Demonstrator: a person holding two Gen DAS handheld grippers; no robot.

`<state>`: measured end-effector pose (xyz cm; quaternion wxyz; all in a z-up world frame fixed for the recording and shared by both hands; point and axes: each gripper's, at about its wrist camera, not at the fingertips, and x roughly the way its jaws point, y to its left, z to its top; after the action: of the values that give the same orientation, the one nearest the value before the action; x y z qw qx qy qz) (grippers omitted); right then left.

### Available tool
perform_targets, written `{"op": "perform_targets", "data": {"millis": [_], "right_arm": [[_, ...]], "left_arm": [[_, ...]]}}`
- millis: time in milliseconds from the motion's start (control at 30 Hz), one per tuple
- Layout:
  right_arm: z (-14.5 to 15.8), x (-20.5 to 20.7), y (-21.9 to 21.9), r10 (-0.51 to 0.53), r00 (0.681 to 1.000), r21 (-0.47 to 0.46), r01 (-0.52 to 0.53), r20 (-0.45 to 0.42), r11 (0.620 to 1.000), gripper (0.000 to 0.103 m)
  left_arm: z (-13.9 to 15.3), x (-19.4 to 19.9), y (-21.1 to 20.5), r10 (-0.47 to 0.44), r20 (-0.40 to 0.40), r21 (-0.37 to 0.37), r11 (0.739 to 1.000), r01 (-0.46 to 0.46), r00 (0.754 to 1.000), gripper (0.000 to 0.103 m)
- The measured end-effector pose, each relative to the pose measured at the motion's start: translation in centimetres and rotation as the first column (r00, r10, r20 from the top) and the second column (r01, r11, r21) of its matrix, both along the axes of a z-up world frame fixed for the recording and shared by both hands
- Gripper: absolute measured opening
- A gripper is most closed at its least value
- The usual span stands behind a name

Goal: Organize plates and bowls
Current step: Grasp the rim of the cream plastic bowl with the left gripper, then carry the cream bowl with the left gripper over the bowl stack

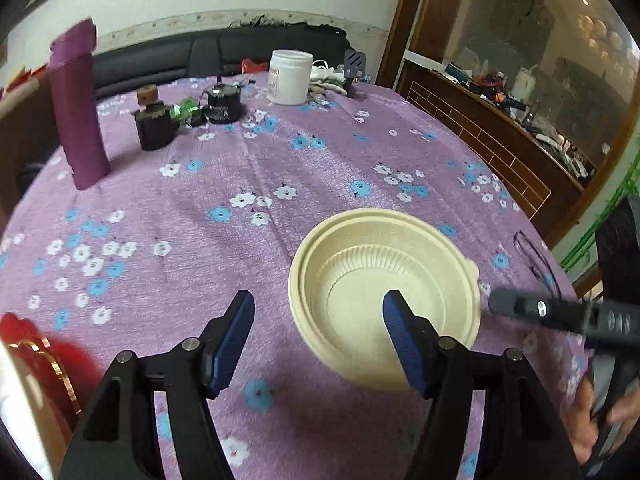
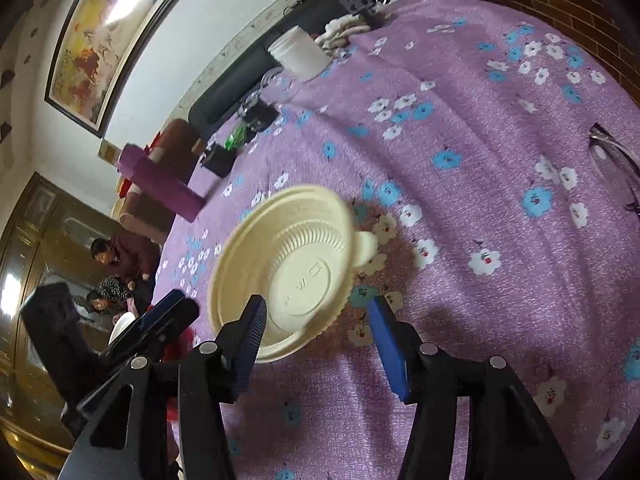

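Note:
A cream ribbed plastic bowl [image 1: 360, 276] with a small tab on its rim lies on the purple flowered tablecloth [image 1: 240, 168]. Its rim looks doubled, and I cannot tell whether that is blur or a second bowl nested in it. My left gripper [image 1: 318, 316] hangs open above the bowl's near left edge, its right fingertip in front of the bowl's inside. In the right wrist view the same bowl [image 2: 296, 264] sits just beyond my right gripper [image 2: 318, 316], which is open with the near rim between its fingers and no pad pressing on it. The right gripper's finger [image 1: 520, 308] reaches in beside the bowl.
A tall purple cylinder [image 1: 78, 108], two dark jars [image 1: 154, 124] and a white jar [image 1: 289, 76] stand at the table's far side. Eyeglasses [image 2: 612, 160] lie right of the bowl. A red object [image 1: 36, 344] sits near left. Two people [image 2: 120, 264] are beyond the table.

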<state>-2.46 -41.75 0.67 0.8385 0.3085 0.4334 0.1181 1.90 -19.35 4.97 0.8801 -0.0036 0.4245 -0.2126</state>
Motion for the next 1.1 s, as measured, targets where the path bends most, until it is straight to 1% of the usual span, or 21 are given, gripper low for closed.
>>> {"op": "perform_targets", "data": {"millis": [33,67,100,133,167,200,233,300,400,500,600,667,767,833,900,967,1000,1033,1067,1100], "right_arm": [[0.0,-0.1,0.0,0.001,1.0,0.002,-0.001,0.002,1.0,0.058],[-0.1,-0.2,0.1,0.004,1.0,0.004,-0.004,0.002,1.0,0.057],[-0.4,-0.2,0.1,0.003,1.0,0.01,-0.003,0.0,1.0,0.057],[-0.7,-0.3,0.1,0.001,1.0,0.022,0.0,-0.004,1.0,0.055],[-1.0,-0.1,0.4,0.007,1.0,0.026,-0.007,-0.01,1.0,0.045],[-1.3,0.1,0.6,0.014,1.0,0.027,-0.014,-0.014,1.0,0.034],[-1.5,0.2,0.8,0.011,1.0,0.026,-0.01,-0.016,1.0,0.032],[-2.0,0.5,1.1,0.007,1.0,0.02,-0.007,-0.024,1.0,0.022],[-1.8,0.3,1.2,-0.009,1.0,0.009,0.009,-0.009,1.0,0.02],[-1.1,-0.3,1.5,0.005,1.0,0.001,-0.005,0.004,1.0,0.02],[-0.5,-1.2,2.0,0.023,1.0,0.001,-0.023,0.014,1.0,0.02],[-0.3,-1.6,2.7,0.048,0.999,0.001,-0.048,0.012,0.999,0.02],[-0.4,-2.1,4.3,0.103,0.995,-0.019,-0.103,0.003,0.995,0.02],[-0.6,-2.4,5.2,0.133,0.991,-0.024,-0.133,0.0,0.991,0.02],[-1.0,-2.5,6.2,0.153,0.988,-0.032,-0.153,-0.009,0.988,0.022],[-1.2,-2.4,6.8,0.158,0.987,-0.044,-0.159,-0.012,0.986,0.022],[-1.2,-2.4,7.2,0.159,0.987,-0.06,-0.16,-0.014,0.985,0.022],[-1.2,-2.4,7.4,0.158,0.987,-0.081,-0.159,-0.016,0.984,0.022],[-1.1,-2.3,7.5,0.155,0.988,-0.1,-0.155,-0.015,0.983,0.025],[-1.0,-2.4,7.6,0.144,0.989,-0.122,-0.145,-0.014,0.982,0.032]], "left_arm": [[-0.2,0.4,-0.2,-0.005,-0.007,-0.009,1.0,0.005,1.0,0.065],[-0.6,0.9,-0.5,0.002,-0.013,0.0,1.0,-0.002,1.0,0.063],[-1.0,1.2,-0.7,0.009,-0.02,0.007,1.0,-0.008,1.0,0.052],[-1.3,1.6,-0.8,0.008,-0.031,0.006,1.0,-0.008,0.999,0.038],[-1.8,1.8,-1.0,0.007,-0.046,0.007,1.0,-0.007,0.999,0.035],[-2.0,1.9,-1.0,0.007,-0.047,0.007,1.0,-0.007,0.999,0.028],[-2.2,1.8,-1.1,0.007,-0.045,0.008,1.0,-0.007,0.999,0.023],[-2.2,1.3,-1.2,0.007,-0.023,0.035,0.999,-0.006,1.0,0.023],[-1.7,0.3,-0.7,0.003,-0.01,0.029,1.0,-0.003,1.0,0.023],[-0.9,-1.2,-0.1,-0.003,0.01,0.041,0.999,0.003,1.0,0.023],[-0.3,-3.1,0.7,-0.002,0.029,0.057,0.998,0.0,1.0,0.023],[-0.2,-4.6,1.5,0.006,0.041,0.091,0.996,-0.01,0.999,0.023],[-0.4,-6.1,3.1,0.013,0.034,0.094,0.995,-0.016,0.999,0.025],[-0.9,-6.6,4.1,0.024,0.019,0.087,0.996,-0.025,1.0,0.025],[-1.4,-6.5,4.6,0.03,0.014,0.095,0.995,-0.031,0.999,0.025],[-1.9,-6.3,5.0,0.042,0.0,0.086,0.995,-0.042,0.999,0.025],[-2.1,-6.2,5.1,0.044,0.002,0.081,0.996,-0.044,0.999,0.028],[-2.2,-6.2,5.1,0.045,0.013,0.089,0.995,-0.046,0.999,0.028],[-2.3,-6.0,5.0,0.05,0.021,0.1,0.994,-0.052,0.999,0.028],[-2.5,-6.0,4.9,0.048,0.024,0.101,0.994,-0.05,0.999,0.028]]}}
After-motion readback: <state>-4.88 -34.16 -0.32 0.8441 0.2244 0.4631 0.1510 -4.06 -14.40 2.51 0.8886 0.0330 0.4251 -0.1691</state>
